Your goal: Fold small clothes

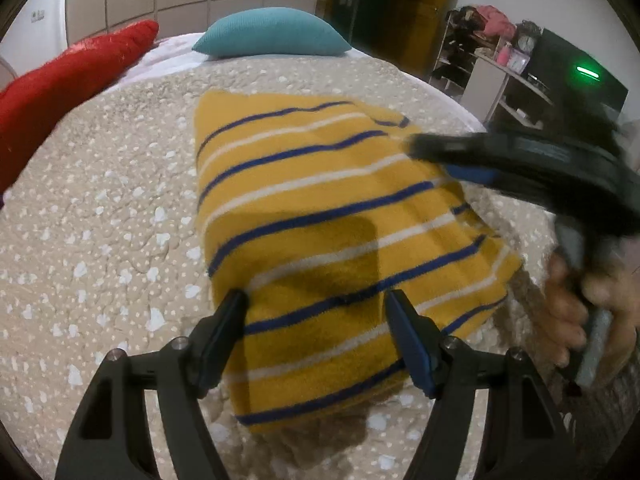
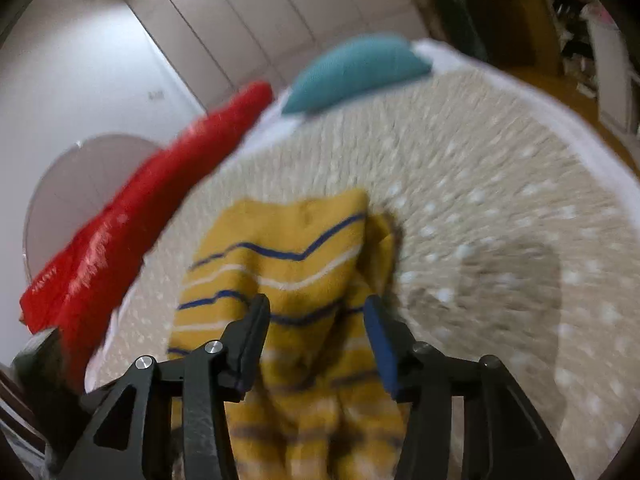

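**Both grippers open over a folded striped garment on the bed**

The yellow garment [image 1: 320, 248], striped in blue and white, lies folded in a rough rectangle on the beige dotted bedspread [image 1: 100, 220], filling the middle of the left wrist view from the upper centre down to the bottom centre.

The left gripper [image 1: 316, 300] rises from the bottom of that frame with its jaws standing wide. One finger sits at the garment's left edge, the other over its lower right part, so the cloth's near end shows between them. No pad presses on the cloth, and nothing is held.

The right gripper [image 1: 424, 148] comes in from the right edge of the left wrist view, blurred, its tip over the garment's upper right corner. A hand [image 1: 576, 308] grips its handle at the lower right.

In its own view the right gripper [image 2: 316, 308] shows jaws parted to a moderate gap. The garment [image 2: 288, 264] is seen in that gap and runs on below it to the bottom of the frame, rumpled there. The fingers do not clamp the cloth; whether they brush it cannot be told through the blur.

At the far end of the bed, a teal cushion [image 1: 272, 32] sits at the top centre of the left wrist view. A red cushion [image 1: 68, 80] lies along the upper left
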The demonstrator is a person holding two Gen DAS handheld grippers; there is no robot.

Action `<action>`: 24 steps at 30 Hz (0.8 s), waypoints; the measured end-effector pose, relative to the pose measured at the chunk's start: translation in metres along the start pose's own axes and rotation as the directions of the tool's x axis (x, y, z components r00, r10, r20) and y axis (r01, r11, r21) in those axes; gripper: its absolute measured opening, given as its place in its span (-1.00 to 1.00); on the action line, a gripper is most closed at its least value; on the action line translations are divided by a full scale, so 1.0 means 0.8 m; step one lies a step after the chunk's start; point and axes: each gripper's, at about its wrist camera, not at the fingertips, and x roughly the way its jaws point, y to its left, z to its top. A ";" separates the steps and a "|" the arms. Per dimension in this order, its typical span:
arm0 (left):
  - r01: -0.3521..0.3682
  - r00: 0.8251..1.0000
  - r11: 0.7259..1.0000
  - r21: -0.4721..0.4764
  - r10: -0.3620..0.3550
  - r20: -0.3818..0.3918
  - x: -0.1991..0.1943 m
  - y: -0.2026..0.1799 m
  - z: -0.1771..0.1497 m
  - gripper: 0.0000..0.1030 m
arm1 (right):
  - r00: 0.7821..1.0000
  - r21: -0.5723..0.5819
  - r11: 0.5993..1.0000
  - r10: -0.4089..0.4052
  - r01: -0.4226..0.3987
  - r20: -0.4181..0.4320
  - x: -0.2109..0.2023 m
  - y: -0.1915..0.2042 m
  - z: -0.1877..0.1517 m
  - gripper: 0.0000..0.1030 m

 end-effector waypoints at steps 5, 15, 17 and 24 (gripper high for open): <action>0.031 0.998 0.998 0.052 -0.034 0.049 -0.034 -0.011 0.004 0.40 | 0.995 0.083 0.995 0.042 -0.050 0.086 -0.030 -0.028 0.000 -0.76; 0.068 0.988 0.988 -0.140 -0.086 -0.126 0.038 0.025 0.000 0.54 | 0.991 0.159 0.981 -0.124 0.115 0.045 -0.032 -0.081 -0.036 -0.35; 0.093 0.987 0.986 -0.142 -0.110 -0.117 0.022 0.031 -0.001 0.54 | 0.987 0.142 0.983 -0.129 0.115 0.091 -0.056 -0.078 -0.035 -0.35; 0.053 0.997 0.983 -0.178 -0.062 -0.048 -0.019 0.049 -0.026 0.54 | 0.979 -0.038 0.999 0.005 0.002 0.205 -0.111 0.000 -0.049 -0.35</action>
